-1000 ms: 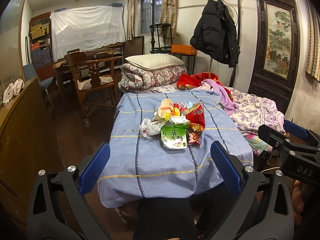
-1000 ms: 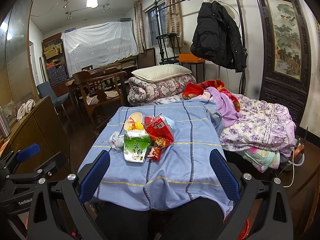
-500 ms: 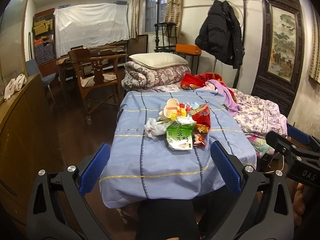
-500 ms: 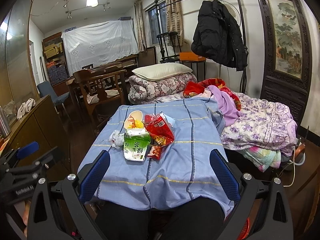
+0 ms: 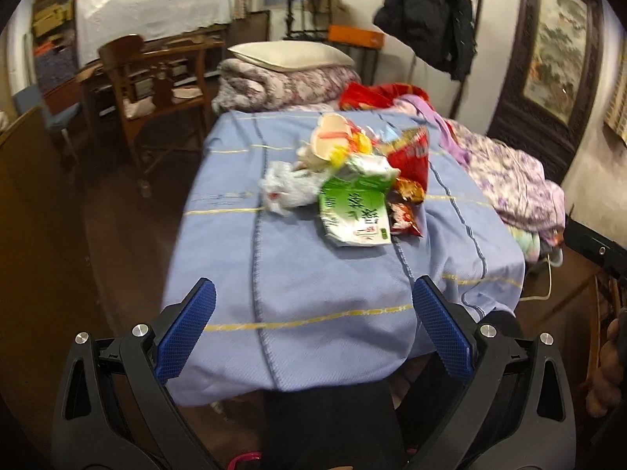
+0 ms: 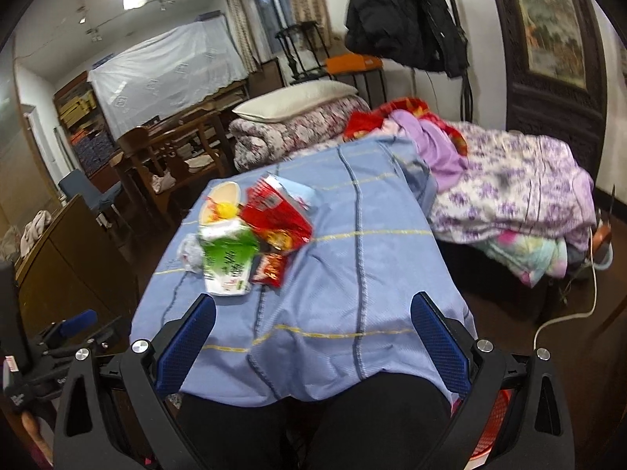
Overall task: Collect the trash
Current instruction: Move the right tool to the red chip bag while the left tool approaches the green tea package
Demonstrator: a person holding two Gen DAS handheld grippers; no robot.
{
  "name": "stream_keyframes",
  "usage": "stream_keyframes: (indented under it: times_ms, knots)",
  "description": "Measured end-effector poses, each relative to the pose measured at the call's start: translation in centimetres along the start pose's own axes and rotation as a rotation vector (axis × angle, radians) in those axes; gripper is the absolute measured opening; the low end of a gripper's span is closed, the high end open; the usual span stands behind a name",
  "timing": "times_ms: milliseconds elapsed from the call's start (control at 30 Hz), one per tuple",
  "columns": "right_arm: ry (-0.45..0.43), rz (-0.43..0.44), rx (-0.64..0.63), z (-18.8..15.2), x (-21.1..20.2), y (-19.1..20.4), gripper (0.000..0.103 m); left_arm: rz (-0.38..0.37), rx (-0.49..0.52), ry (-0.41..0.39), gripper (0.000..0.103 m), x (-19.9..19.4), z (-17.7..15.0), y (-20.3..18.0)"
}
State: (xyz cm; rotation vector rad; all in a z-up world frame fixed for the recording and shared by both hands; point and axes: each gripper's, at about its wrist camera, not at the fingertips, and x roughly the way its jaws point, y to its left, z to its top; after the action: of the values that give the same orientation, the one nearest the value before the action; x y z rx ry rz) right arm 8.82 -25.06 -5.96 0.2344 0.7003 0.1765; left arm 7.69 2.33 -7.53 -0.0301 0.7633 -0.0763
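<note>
A pile of trash lies on a table under a blue cloth [image 5: 313,266]: a green and white packet [image 5: 354,211], a crumpled white plastic bag [image 5: 286,188], a red snack bag [image 5: 411,156] and a paper bowl [image 5: 331,139]. The same pile shows in the right wrist view, with the green packet [image 6: 227,262] and the red bag [image 6: 274,211]. My left gripper [image 5: 313,325] is open and empty near the table's front edge. My right gripper [image 6: 311,333] is open and empty, also short of the pile.
A wooden chair [image 5: 153,90] and cabinet [image 5: 35,235] stand left of the table. A bed with folded quilts [image 5: 290,78] and purple bedding [image 6: 509,188] lies behind and to the right. A red basket [image 6: 493,427] sits low on the right.
Both grippers have moved forward and tilted down toward the table. The trash pile looks nearer and larger. Both stay open.
</note>
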Motion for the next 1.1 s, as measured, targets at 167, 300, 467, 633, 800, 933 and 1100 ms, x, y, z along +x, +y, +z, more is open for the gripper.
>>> stream_keyframes:
  times_ms: [167, 300, 467, 633, 800, 933, 1100]
  knots:
    - [0.020, 0.003, 0.025, -0.3, 1.8, -1.9, 0.097, -0.027, 0.071, -0.019, 0.097, 3.3, 2.3, -2.2]
    - [0.029, 0.012, 0.045, -0.3, 2.5, -2.8, 0.097, -0.041, 0.094, 0.008, 0.097, 6.9, 4.3, -3.2]
    - [0.052, 0.028, 0.059, -0.4, 4.0, -3.6, 0.097, -0.021, 0.123, -0.019, 0.097, 9.4, 6.7, -3.9]
    - [0.092, 0.028, 0.036, -0.4, 5.9, -3.5, 0.097, -0.012, 0.133, -0.002, 0.097, 12.5, 8.3, -4.0]
    - [0.130, 0.032, 0.027, -0.2, 7.5, -3.4, 0.097, 0.011, 0.172, 0.000, 0.097, 14.3, 8.8, -4.6]
    - [0.147, 0.033, 0.020, -0.1, 8.5, -3.2, 0.097, 0.012, 0.151, -0.017, 0.076, 14.3, 8.8, -3.9]
    - [0.170, 0.040, 0.000, 0.5, 10.2, -2.3, 0.097, -0.077, 0.063, -0.005, 0.059, 13.0, 8.2, -0.6]
